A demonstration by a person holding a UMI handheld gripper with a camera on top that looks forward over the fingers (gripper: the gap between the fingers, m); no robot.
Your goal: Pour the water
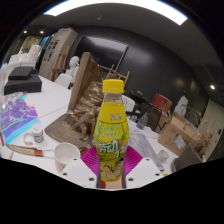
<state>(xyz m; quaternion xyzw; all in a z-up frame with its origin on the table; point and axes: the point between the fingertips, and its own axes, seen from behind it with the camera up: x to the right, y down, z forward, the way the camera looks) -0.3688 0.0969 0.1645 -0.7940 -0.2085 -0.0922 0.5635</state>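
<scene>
A yellow-green drinks bottle (111,130) with an orange cap (113,86) stands upright between my fingers, lifted above the white table (45,100). My gripper (111,168) is shut on the bottle's lower body, and both pink pads (90,161) press against its label. A small white cup (66,154) sits on the table just left of the left finger.
A purple packet (17,117) lies at the left of the table. A wicker basket (72,128) and a wooden rack (90,82) stand beyond the bottle. A clear plastic bottle (150,150) lies to the right. Cardboard boxes (183,130) are stacked at the far right.
</scene>
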